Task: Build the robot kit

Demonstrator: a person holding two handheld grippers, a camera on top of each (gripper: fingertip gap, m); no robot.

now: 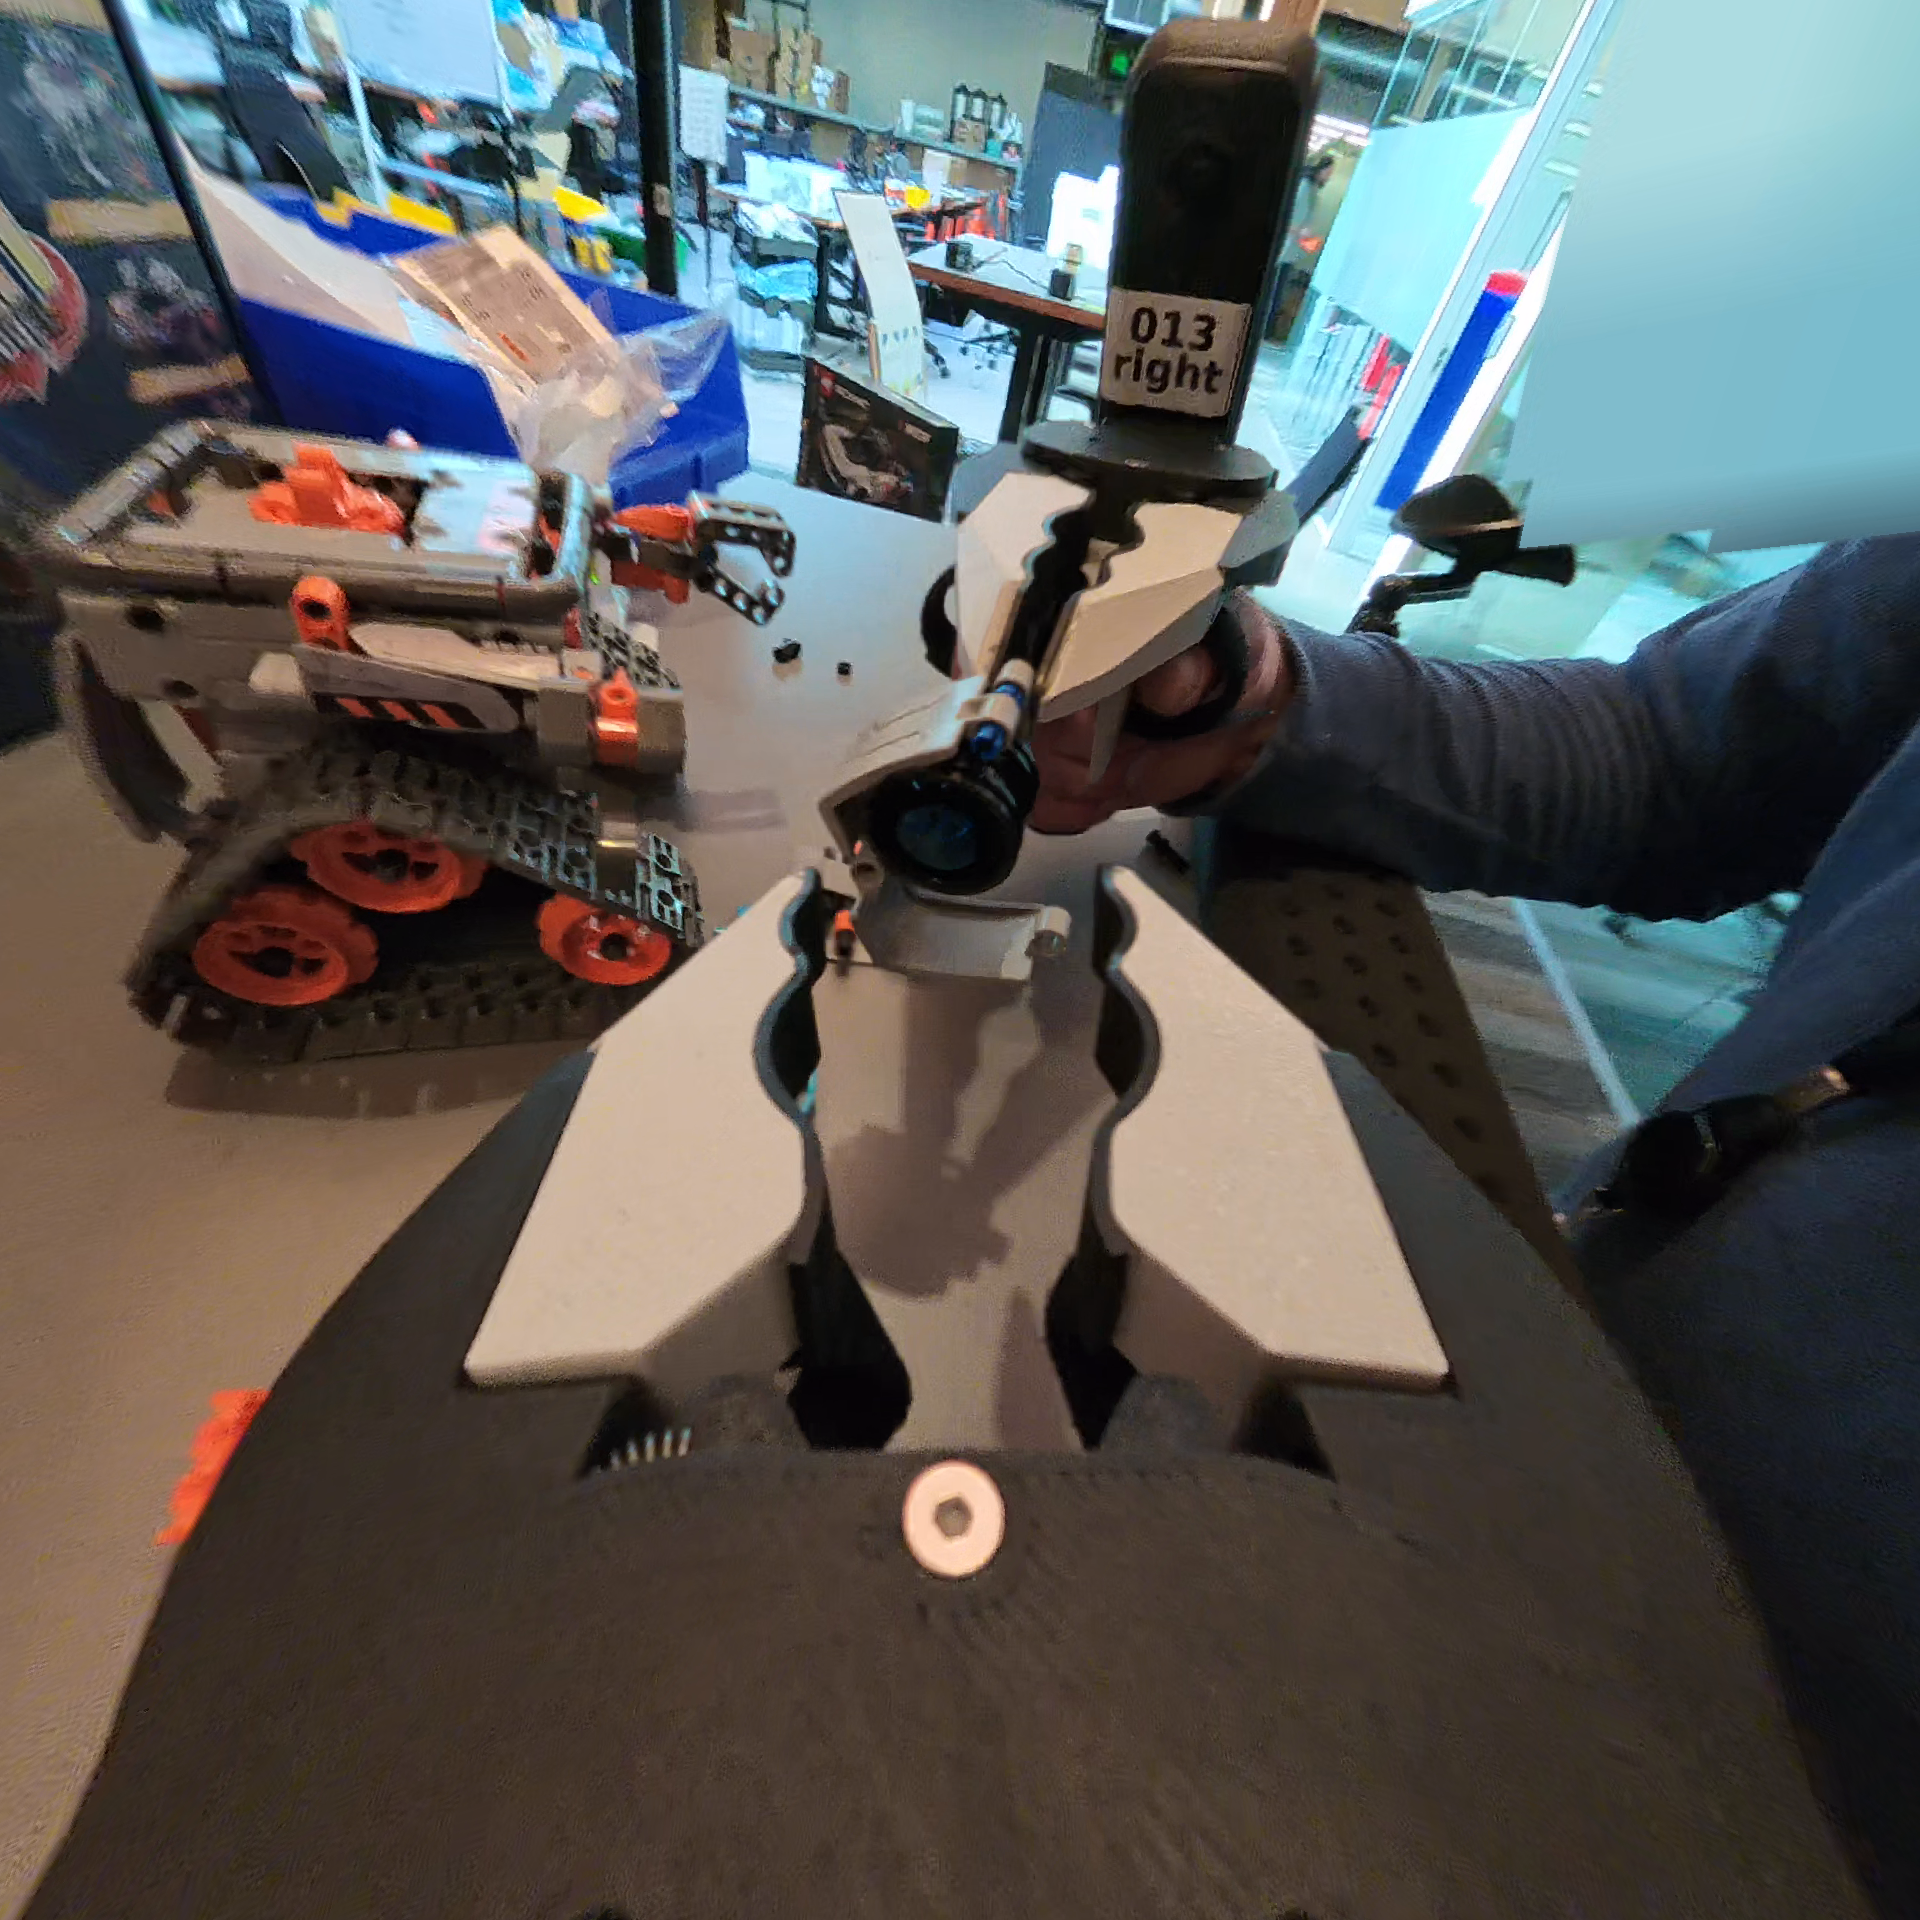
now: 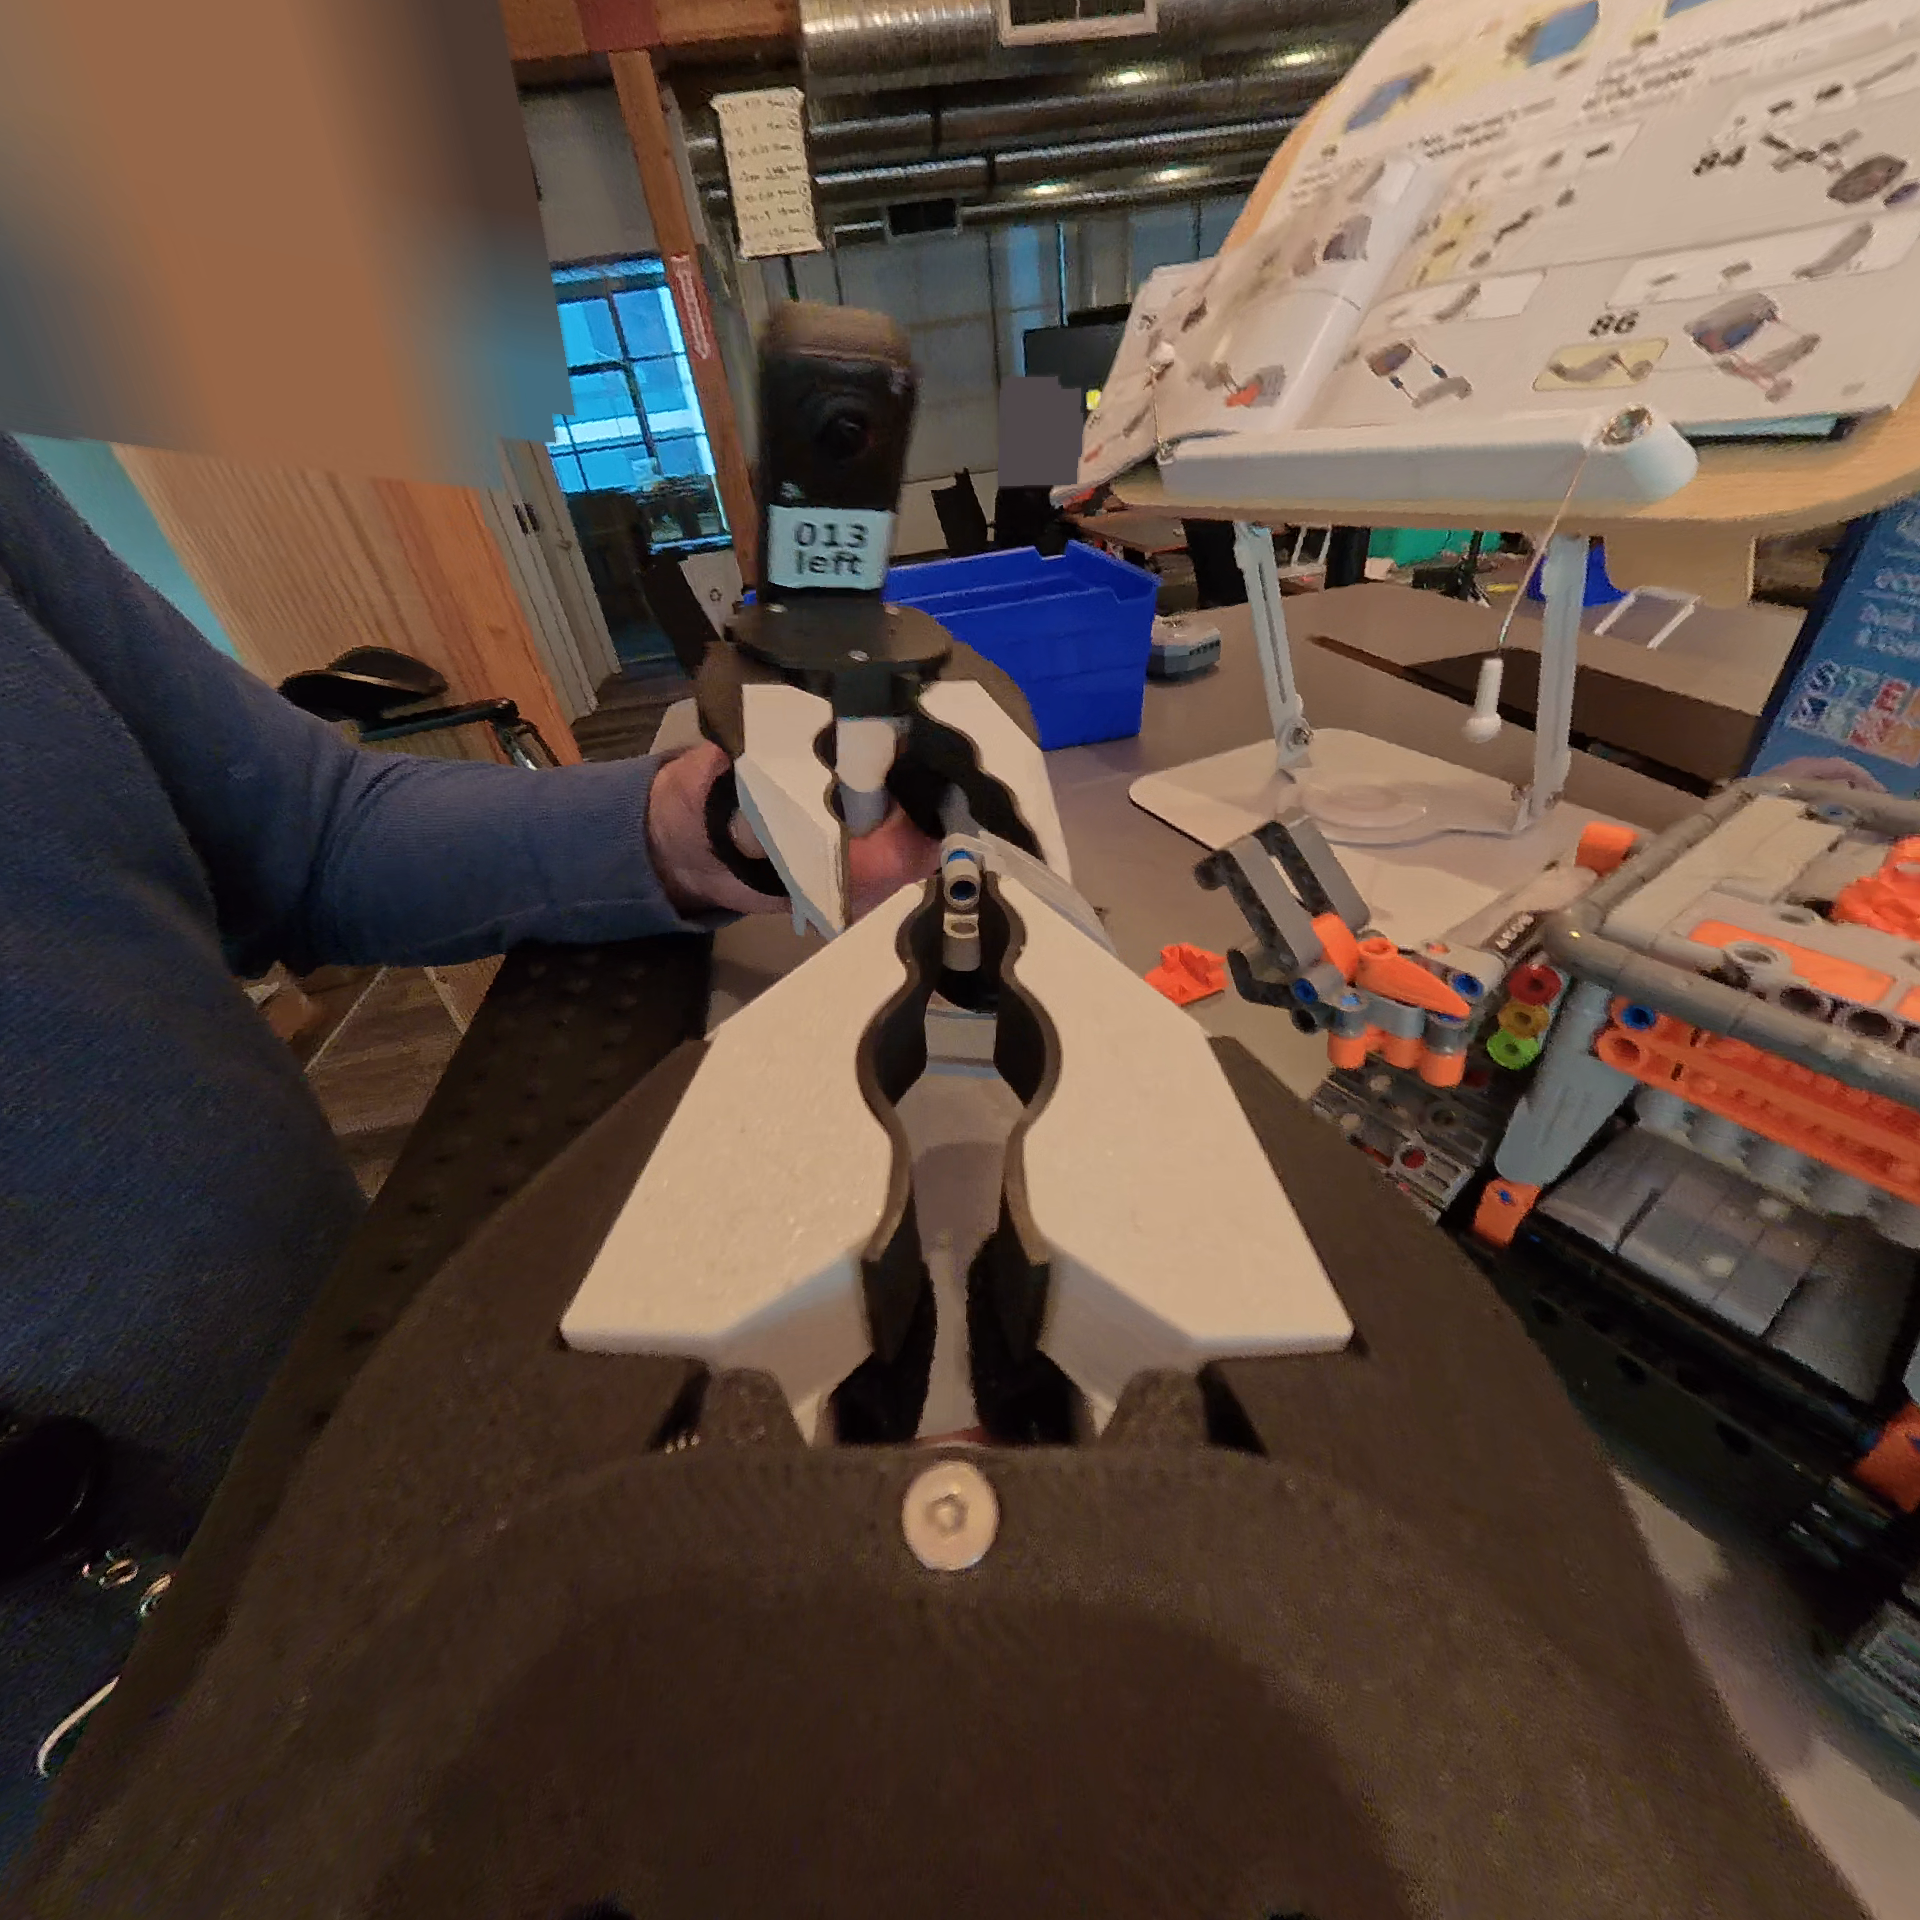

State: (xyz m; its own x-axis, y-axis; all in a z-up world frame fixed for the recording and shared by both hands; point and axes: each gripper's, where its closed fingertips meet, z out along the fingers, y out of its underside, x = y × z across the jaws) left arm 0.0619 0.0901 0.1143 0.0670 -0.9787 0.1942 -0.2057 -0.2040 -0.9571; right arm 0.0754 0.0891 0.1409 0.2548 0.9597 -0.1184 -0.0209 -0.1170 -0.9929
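A small grey brick sub-assembly (image 1: 940, 831) with a black wheel and blue hub hangs over the grey table. My right gripper (image 1: 1000, 681) is shut on its upper grey beam with a blue pin, which shows between the fingertips in the right wrist view (image 2: 958, 914). My right gripper (image 2: 958, 902) points at the left one. My left gripper (image 1: 961, 888) is open, its fingers standing wide on either side of the sub-assembly's lower grey panel. It also shows in the right wrist view (image 2: 883, 831), held by a hand.
A large grey, black and orange tracked brick vehicle (image 1: 364, 727) (image 2: 1714, 1039) stands beside the grippers. An open instruction booklet (image 2: 1507, 208) rests on a white stand. Blue bins (image 1: 468, 364) (image 2: 1039, 634), a dark box (image 1: 878, 436) and small loose pieces (image 1: 787, 651) (image 2: 1184, 971) lie on the table. Only a small space, under 4 cm, lies between the two pairs of fingers.
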